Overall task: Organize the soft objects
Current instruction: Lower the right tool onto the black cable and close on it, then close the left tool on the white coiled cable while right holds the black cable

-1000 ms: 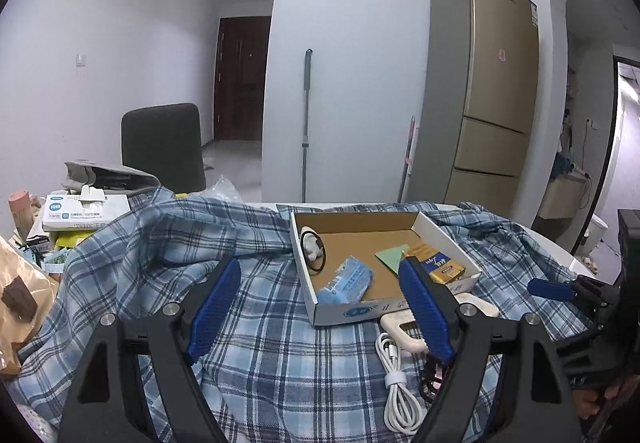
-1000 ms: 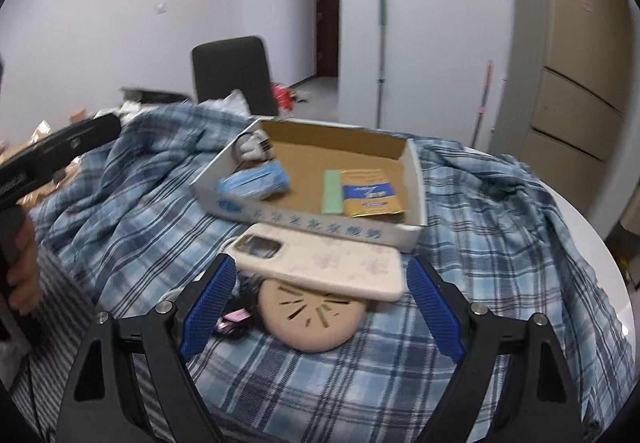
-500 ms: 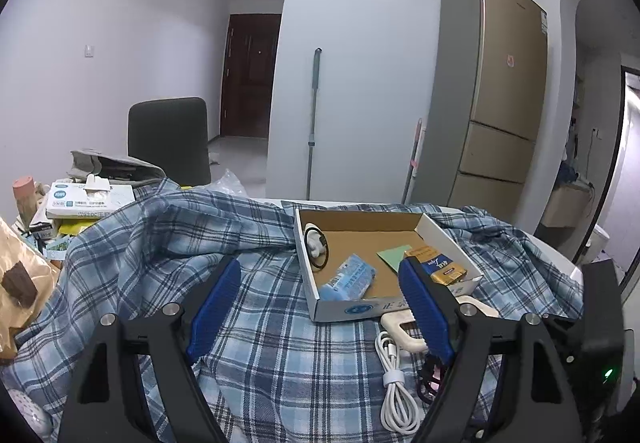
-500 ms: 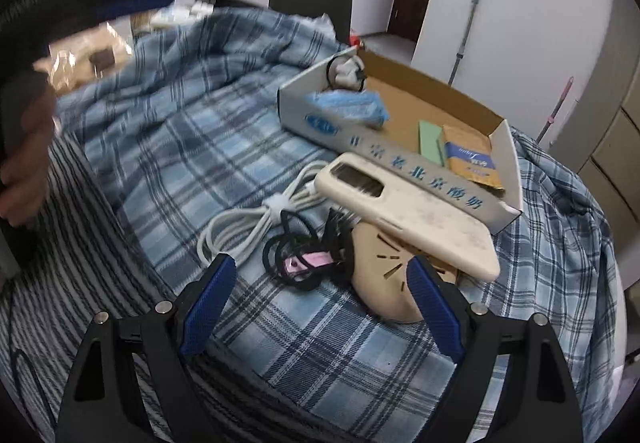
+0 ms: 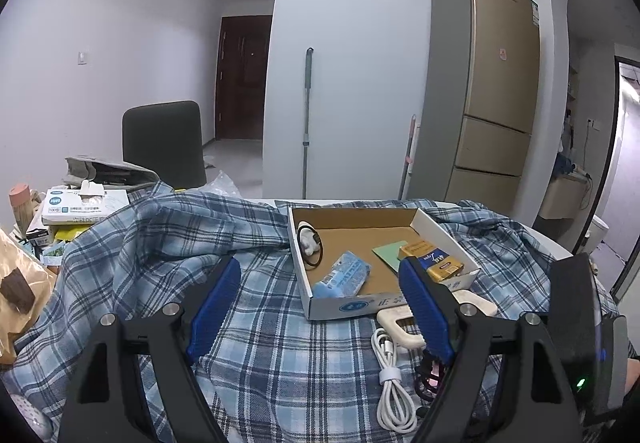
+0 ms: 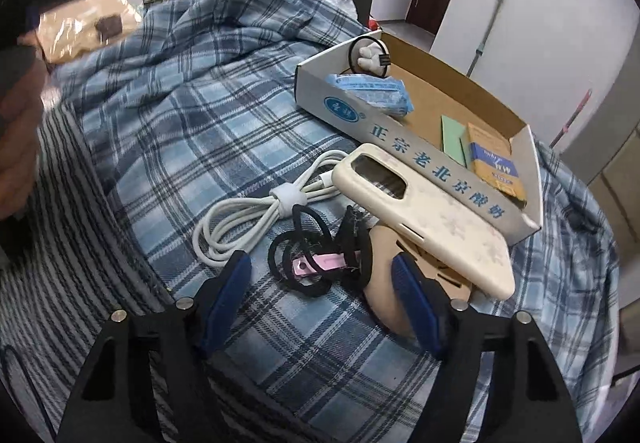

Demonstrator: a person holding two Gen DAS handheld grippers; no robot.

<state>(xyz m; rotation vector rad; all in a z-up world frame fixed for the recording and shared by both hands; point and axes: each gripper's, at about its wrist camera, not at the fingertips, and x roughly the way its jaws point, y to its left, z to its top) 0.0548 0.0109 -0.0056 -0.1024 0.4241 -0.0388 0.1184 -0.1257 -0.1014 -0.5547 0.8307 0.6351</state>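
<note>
A shallow cardboard box (image 6: pixel 404 141) (image 5: pixel 344 307) lies on a blue plaid cloth (image 6: pixel 192 103) (image 5: pixel 280 355). In it are a blue tissue pack (image 6: pixel 372 93) (image 5: pixel 340 279), a green card, a yellow packet (image 6: pixel 496 165) and a black hair tie around a white item (image 6: pixel 370 57). In front of the box lie a cream phone case (image 6: pixel 424 211), a coiled white cable (image 6: pixel 256 211) (image 5: pixel 392 383), black hair ties with a pink clip (image 6: pixel 316 263) and a beige round pad (image 6: pixel 384 307). My right gripper (image 6: pixel 320 301) is open, low over the hair ties. My left gripper (image 5: pixel 320 307) is open and empty, held before the box.
At the left of the table are a tissue box (image 5: pixel 80 203), papers and a crinkly bag (image 5: pixel 20 283). A black chair (image 5: pixel 164 143), a mop handle (image 5: pixel 306 123) and a gold fridge (image 5: pixel 484 95) stand behind. The right gripper's body shows at the left wrist view's right edge (image 5: pixel 576 335).
My right gripper has swung left and dropped low over the black hair ties and cable. My left gripper has stayed near still, tilting slightly.
</note>
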